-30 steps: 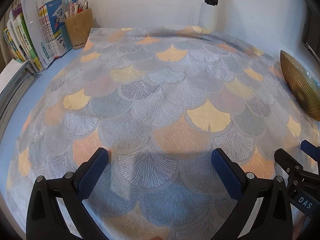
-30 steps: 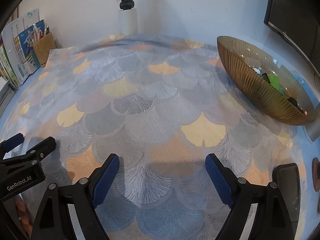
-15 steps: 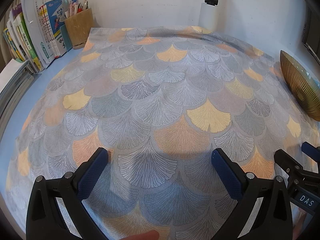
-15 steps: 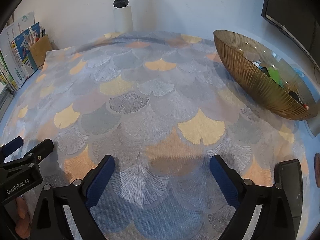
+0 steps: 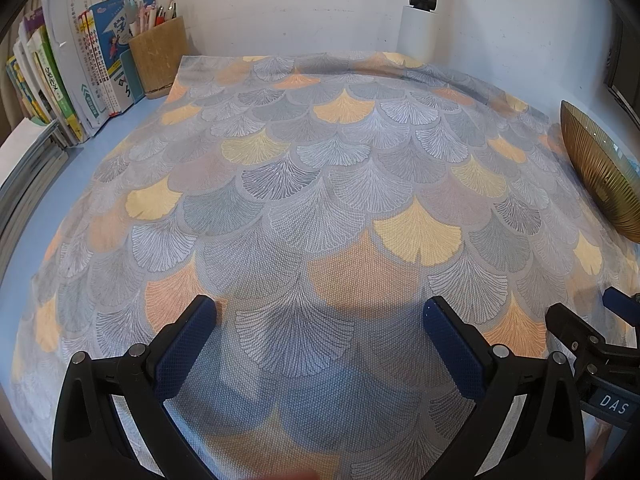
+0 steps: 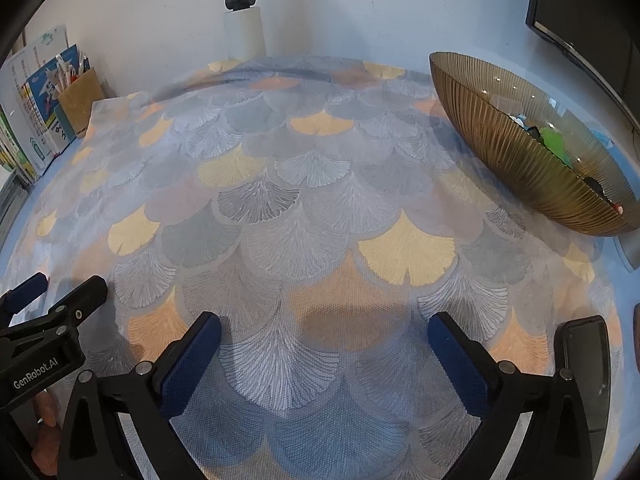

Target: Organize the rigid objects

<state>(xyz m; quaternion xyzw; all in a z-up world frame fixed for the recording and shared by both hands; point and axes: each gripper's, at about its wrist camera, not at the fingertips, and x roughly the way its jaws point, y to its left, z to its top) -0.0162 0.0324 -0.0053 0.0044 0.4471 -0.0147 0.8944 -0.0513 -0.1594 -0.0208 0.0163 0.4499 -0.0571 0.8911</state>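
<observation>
Both the left gripper point(image 5: 320, 320) and the right gripper point(image 6: 325, 330) had jaws wide apart and empty, while small hard toys point(image 6: 552, 140) sat in the breakable-looking glass bowl point(image 6: 520, 168) at the cloth's point(image 6: 300, 220) right edge, best pinched by their sides.

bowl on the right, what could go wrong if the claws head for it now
1. The bowl sits at the cloth's right edge; a nudge could slide it off or spill the small items inside.
2. The dark flat object lies beside the open right claw, so a swing toward the bowl might knock it.
3. The left claw, also open, is close alongside; the two could collide.
</observation>
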